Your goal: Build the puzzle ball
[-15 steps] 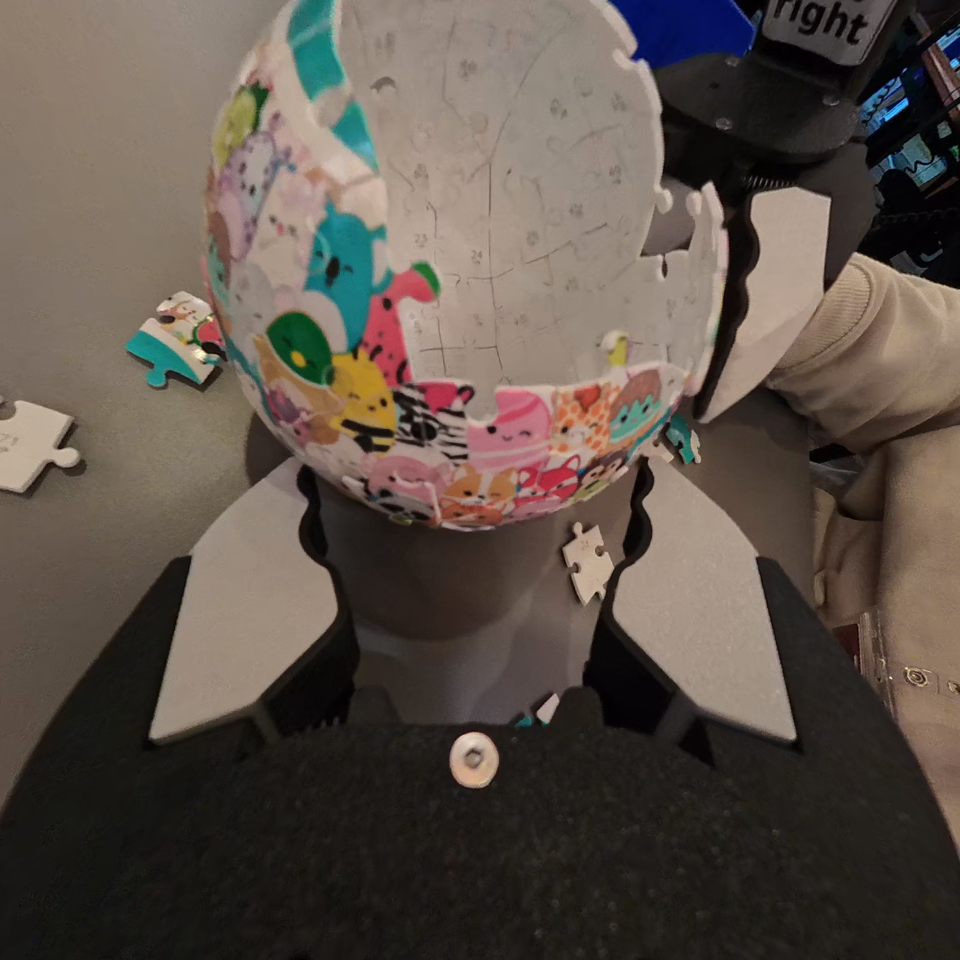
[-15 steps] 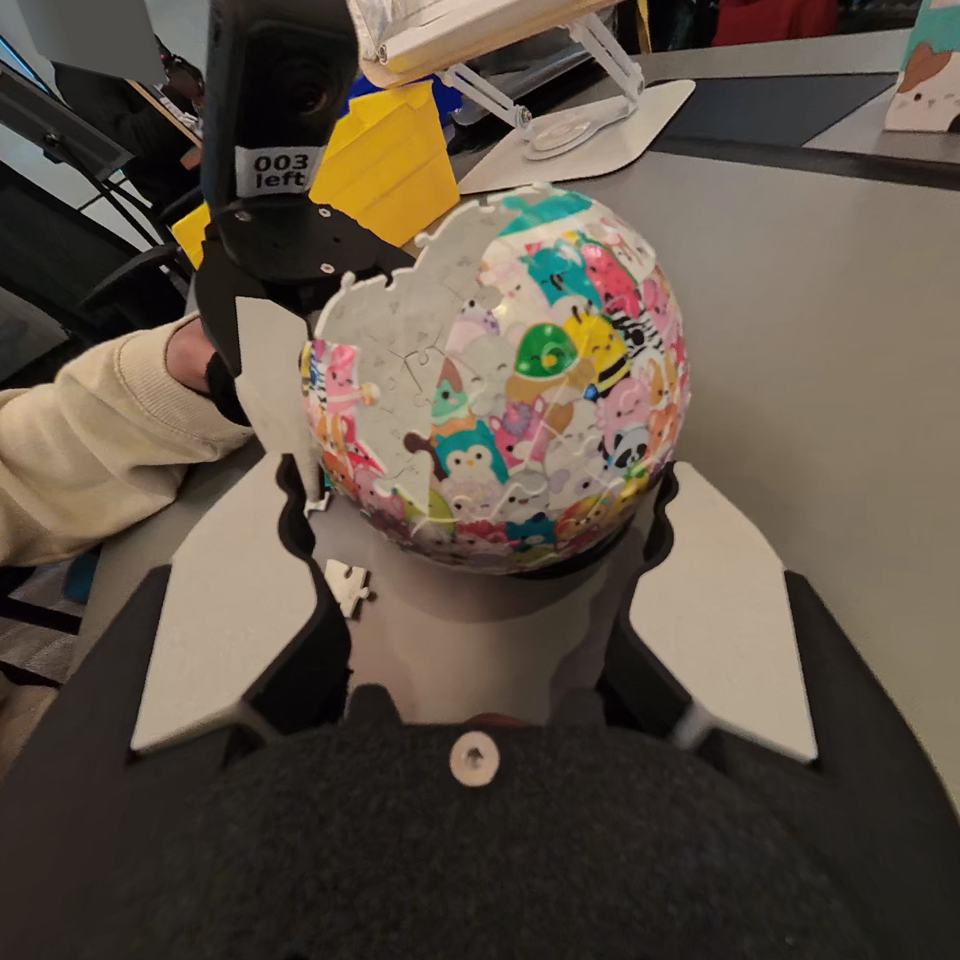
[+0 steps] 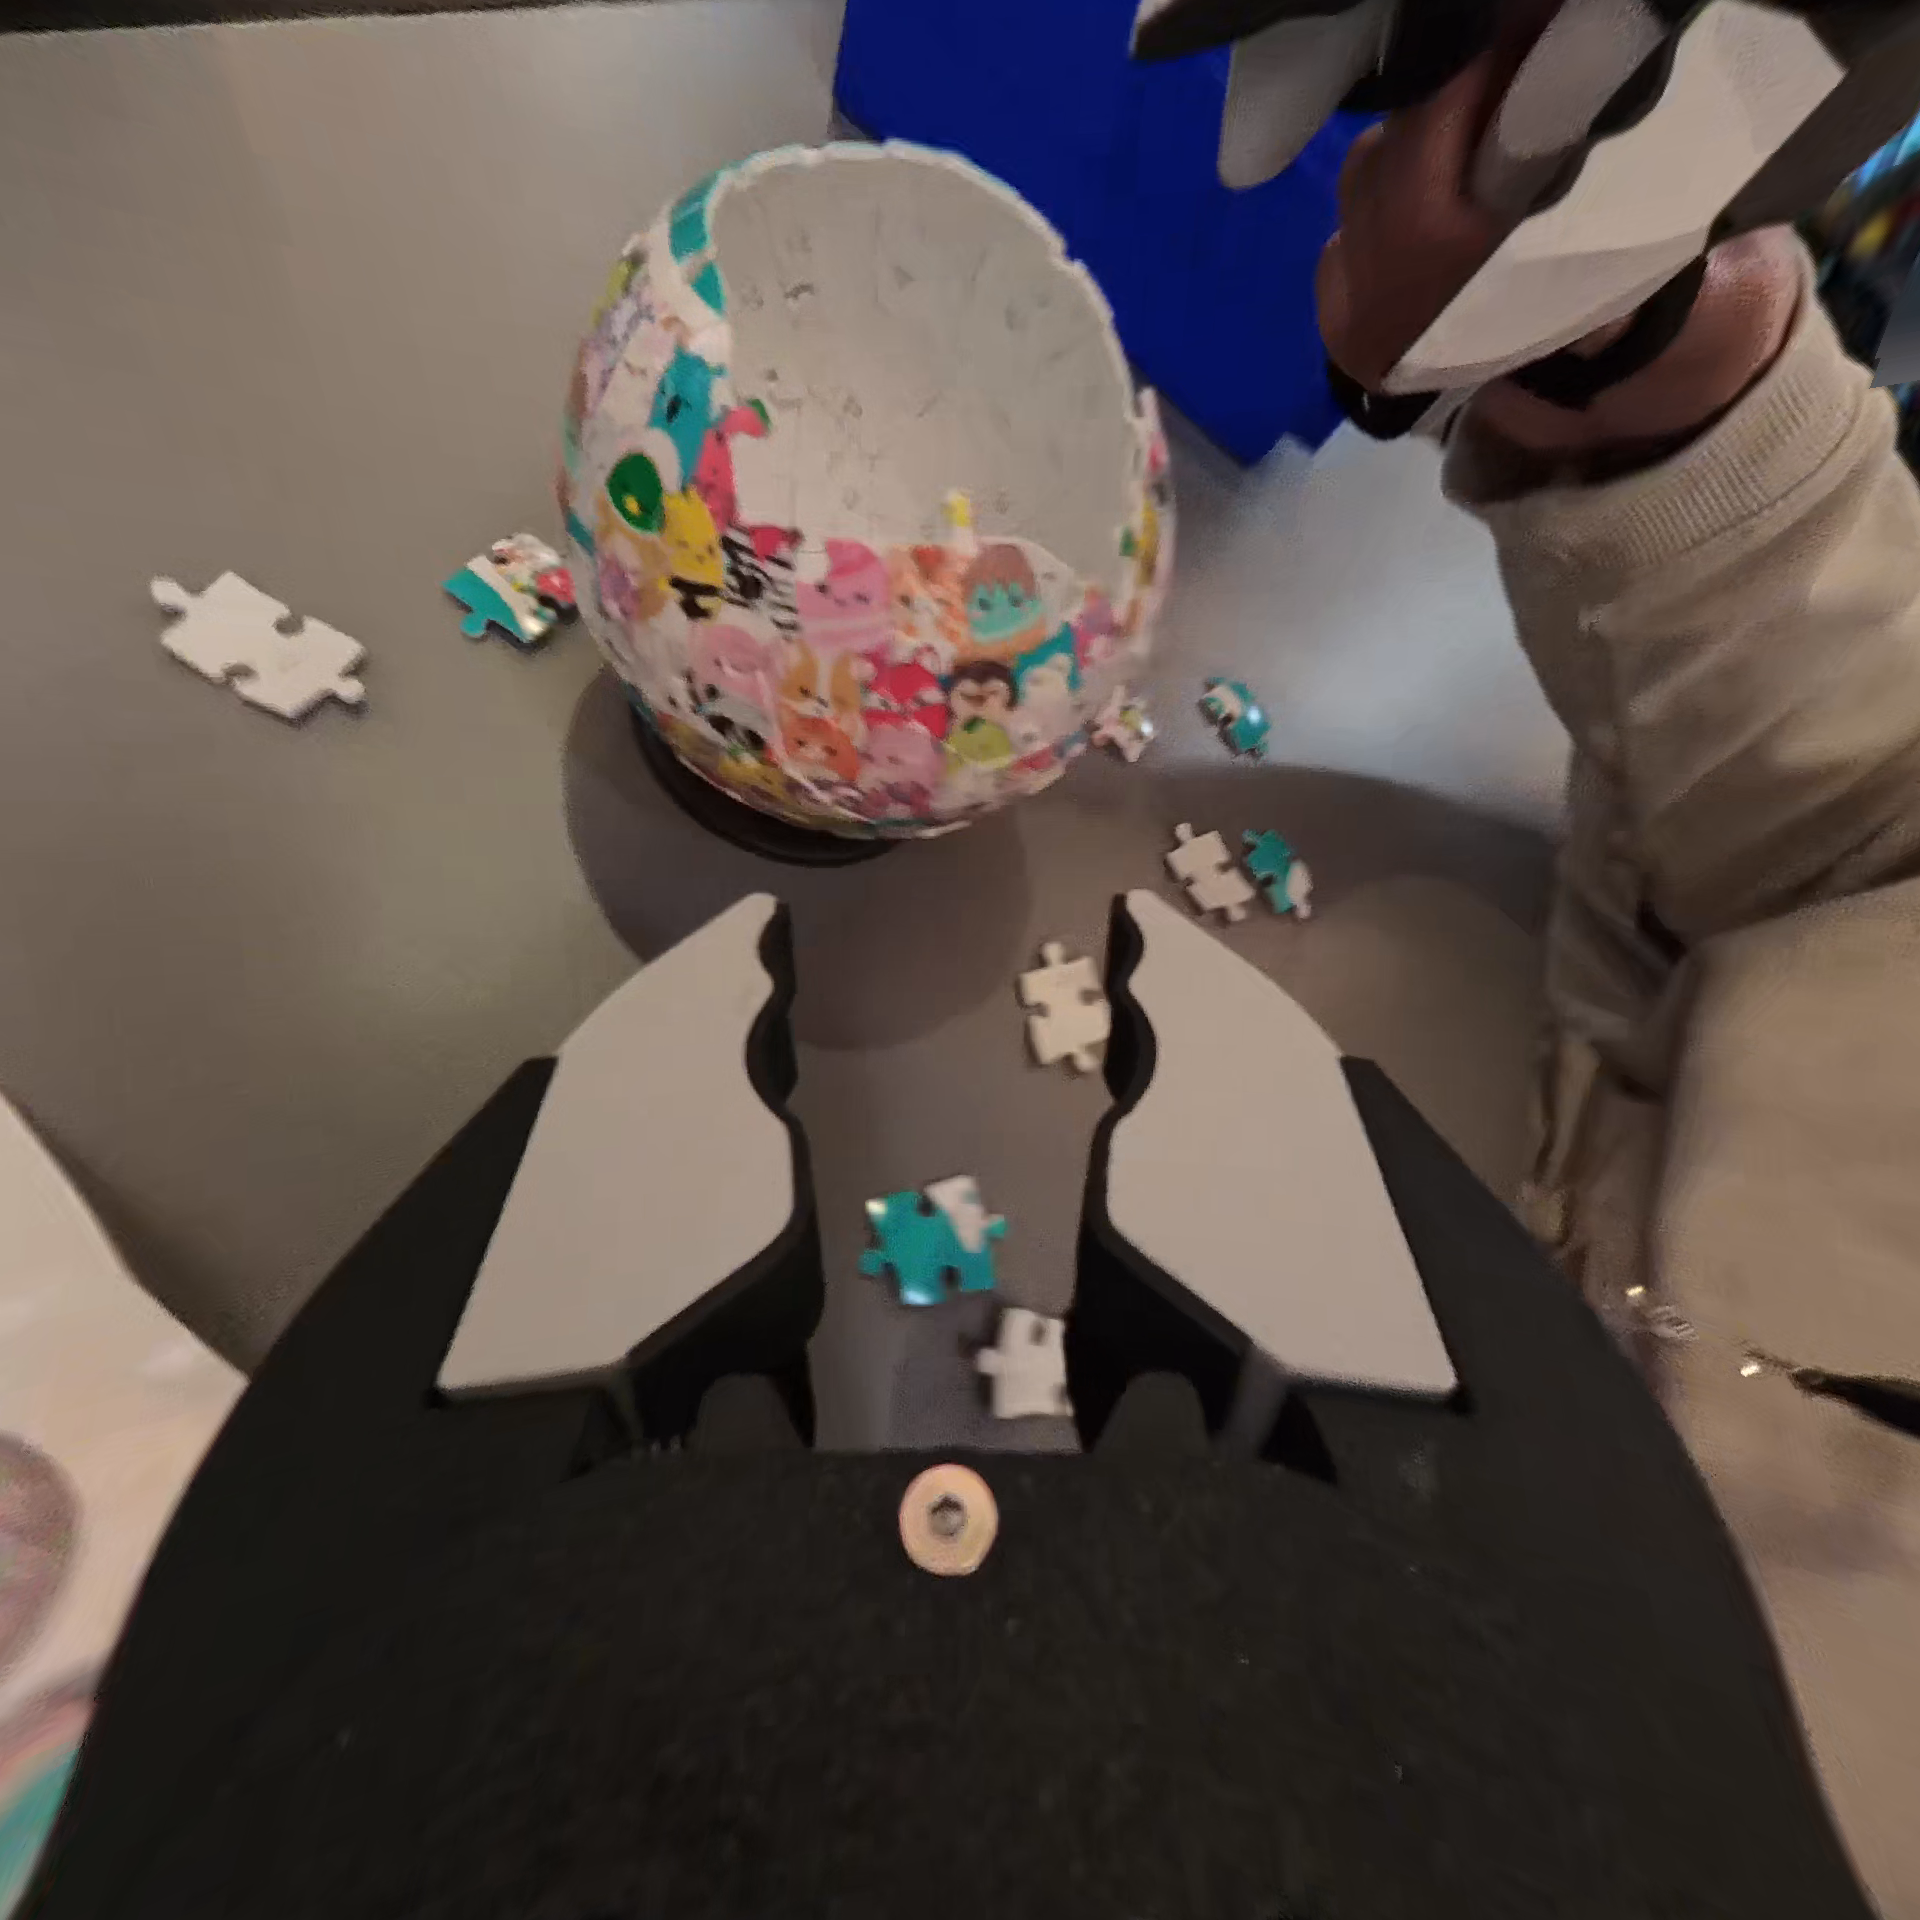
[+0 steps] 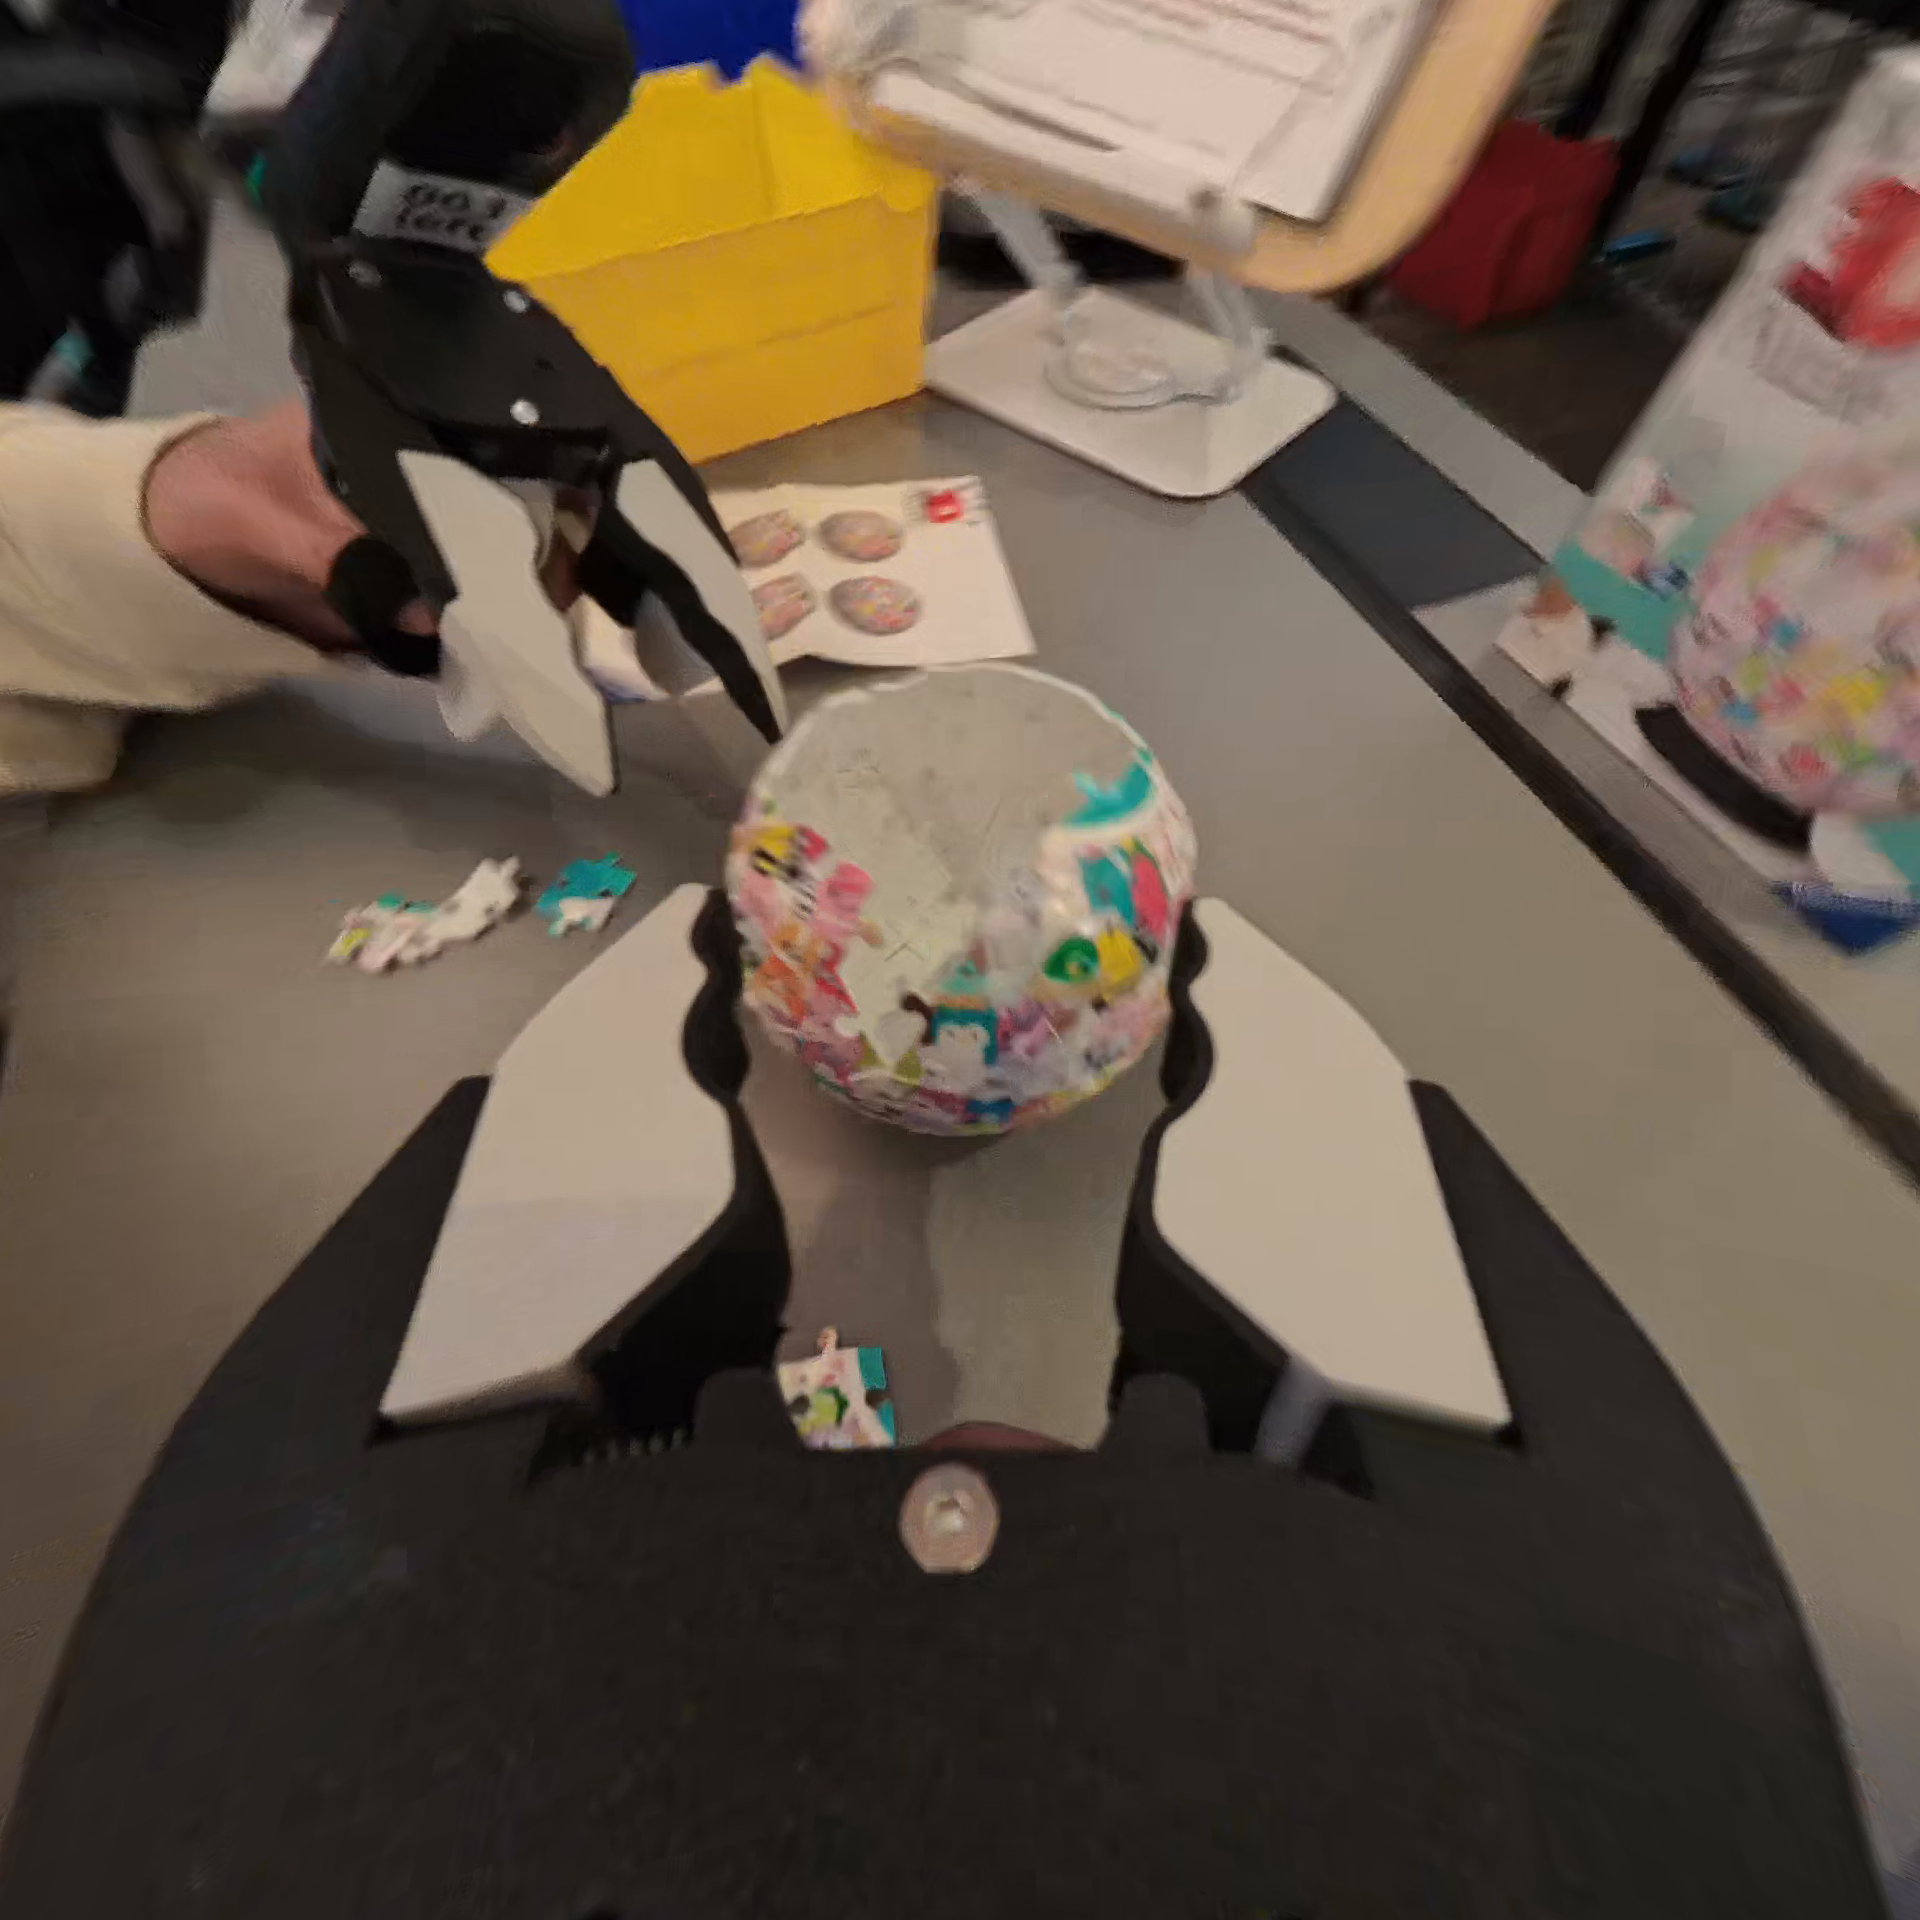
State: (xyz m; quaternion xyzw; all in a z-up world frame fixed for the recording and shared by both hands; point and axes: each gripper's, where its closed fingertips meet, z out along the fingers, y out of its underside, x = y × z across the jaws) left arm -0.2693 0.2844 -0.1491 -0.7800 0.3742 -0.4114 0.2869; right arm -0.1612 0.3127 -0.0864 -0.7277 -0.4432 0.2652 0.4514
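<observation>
Shell of puzzle ball [image 3: 862,582] judged light, fragile (grip low, near stand [image 3: 769,831]); both tools, left tool [image 3: 945,935] and right tool [image 4: 951,935], open, empty.

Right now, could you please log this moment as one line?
ball: unfinished, on stand | left gripper: open, empty | right gripper: open, empty | loose pieces: on table

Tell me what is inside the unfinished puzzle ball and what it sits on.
Inside the puzzle ball only the white backs of joined pieces show; its floor is hidden by the front wall. It sits on a dark round stand, mostly covered by the ball, on the grey table.
</observation>
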